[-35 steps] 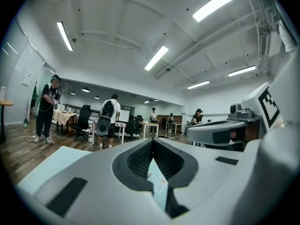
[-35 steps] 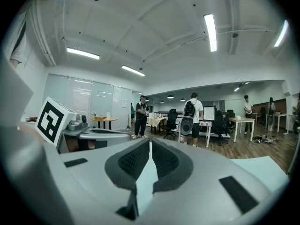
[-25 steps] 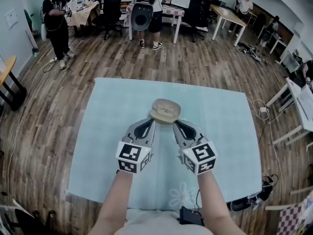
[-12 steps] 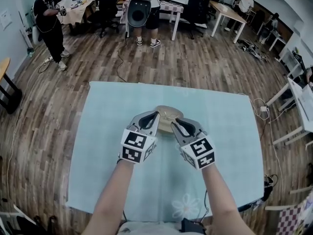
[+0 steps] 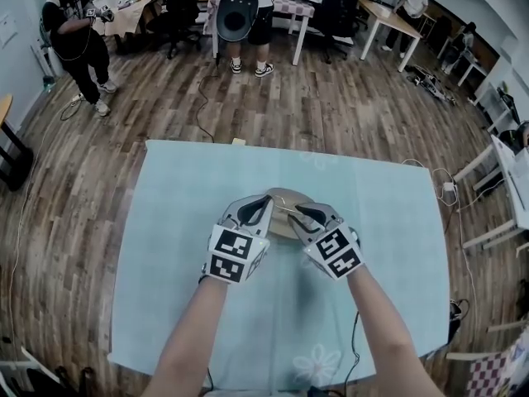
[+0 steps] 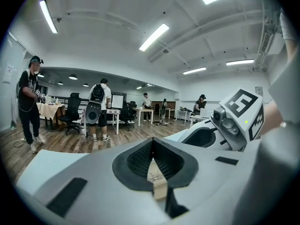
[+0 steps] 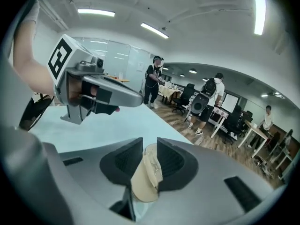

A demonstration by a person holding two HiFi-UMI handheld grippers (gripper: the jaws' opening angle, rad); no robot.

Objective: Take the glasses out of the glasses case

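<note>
glasses case (image 5: pixel 284 218), tan and open, rests on the light blue tablecloth (image 5: pixel 165 222) near the table's middle. thin-framed glasses (image 7: pixel 154 163) lie inside the case. left gripper (image 5: pixel 263 198) is closed: its jaw tips meet and the case's left edge sits pinched between the pads. right gripper (image 5: pixel 299 211) clamps the case's right shell, which fills the gap between its jaws. both grippers sit side by side, tips converging on the case. wooden floor (image 5: pixel 99 172) surrounds the table.
</note>
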